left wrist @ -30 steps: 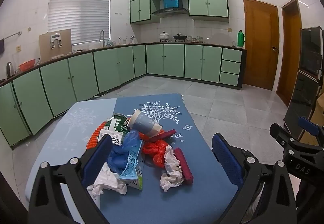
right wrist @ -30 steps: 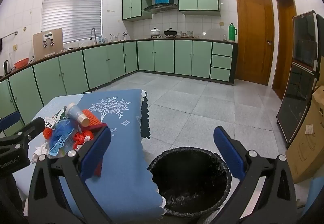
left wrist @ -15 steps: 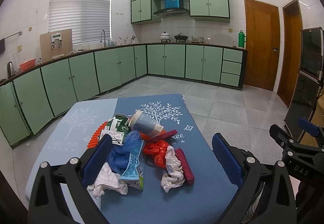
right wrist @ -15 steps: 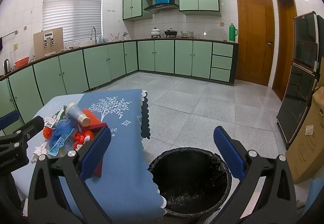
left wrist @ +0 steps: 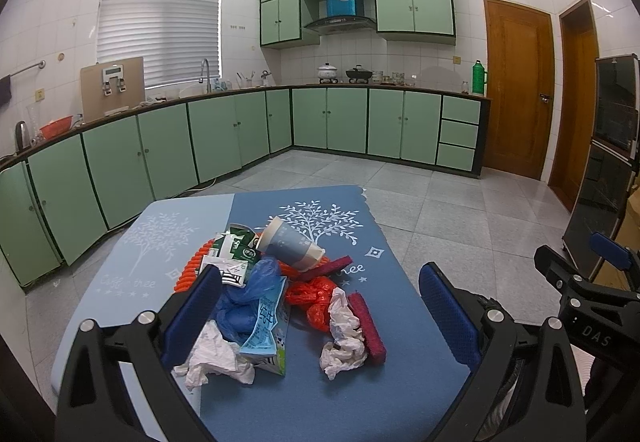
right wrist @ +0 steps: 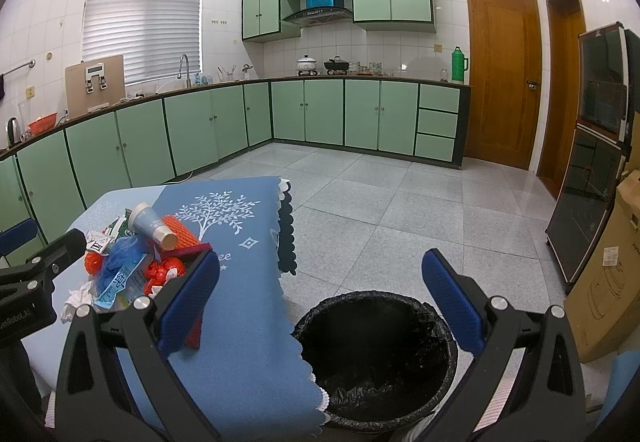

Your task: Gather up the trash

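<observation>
1. the left gripper (left wrist: 320, 302) hangs above the near edge of the table (left wrist: 132, 242), its blue fingers (left wrist: 192, 306) spread wide with nothing between them.
2. the trash heap sits mid-table, at about 12 o'clock from that claw: a blue paper cup (left wrist: 290, 244) lying on its side at the far end, a green-and-white carton (left wrist: 234, 248) at its 9 o'clock, a blue plastic bag (left wrist: 248, 298) nearer.
3. an orange-red bag (left wrist: 314, 296) lies at the heap's middle, touching crumpled white tissue (left wrist: 344, 334) and a dark red strip (left wrist: 366, 326) at its 5 o'clock.
4. more white tissue (left wrist: 216, 358) lies by the left finger, beside a light blue wrapper (left wrist: 266, 326).
5. the right gripper (right wrist: 320, 306) is also spread wide and empty, hanging over the table's right edge.
6. a black-lined bin (right wrist: 376, 358) stands on the floor just beside the table, at 6 o'clock below that claw; the blue cloth (right wrist: 248, 322) drapes down next to its rim.
</observation>
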A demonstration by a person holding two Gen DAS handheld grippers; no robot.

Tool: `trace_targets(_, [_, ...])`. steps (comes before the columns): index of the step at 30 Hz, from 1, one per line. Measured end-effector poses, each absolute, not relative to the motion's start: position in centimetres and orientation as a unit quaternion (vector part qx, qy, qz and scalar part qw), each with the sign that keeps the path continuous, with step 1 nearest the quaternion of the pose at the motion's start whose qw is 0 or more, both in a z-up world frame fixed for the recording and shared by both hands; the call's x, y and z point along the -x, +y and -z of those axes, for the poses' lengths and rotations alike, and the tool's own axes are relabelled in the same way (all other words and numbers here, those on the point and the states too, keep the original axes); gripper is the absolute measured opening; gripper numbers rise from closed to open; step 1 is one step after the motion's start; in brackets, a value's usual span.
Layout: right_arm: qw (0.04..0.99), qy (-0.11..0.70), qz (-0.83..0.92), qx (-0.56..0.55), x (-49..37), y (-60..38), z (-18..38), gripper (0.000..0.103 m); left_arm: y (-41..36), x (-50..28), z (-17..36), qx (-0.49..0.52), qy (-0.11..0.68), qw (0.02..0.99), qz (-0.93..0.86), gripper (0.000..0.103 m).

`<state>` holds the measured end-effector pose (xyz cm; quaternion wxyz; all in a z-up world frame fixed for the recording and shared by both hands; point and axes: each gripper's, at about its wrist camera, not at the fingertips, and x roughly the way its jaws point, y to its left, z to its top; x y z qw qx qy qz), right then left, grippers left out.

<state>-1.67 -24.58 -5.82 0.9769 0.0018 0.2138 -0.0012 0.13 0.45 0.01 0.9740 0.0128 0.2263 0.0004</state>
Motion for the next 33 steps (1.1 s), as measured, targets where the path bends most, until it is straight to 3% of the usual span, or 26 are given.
trace_targets(33, [0.977,0.214,-0.003,-0.001,1.77,-24.19,5.76,0.098,0.62,-0.15,-0.06,-0.011,0.228,0.974,-0.001,0.097])
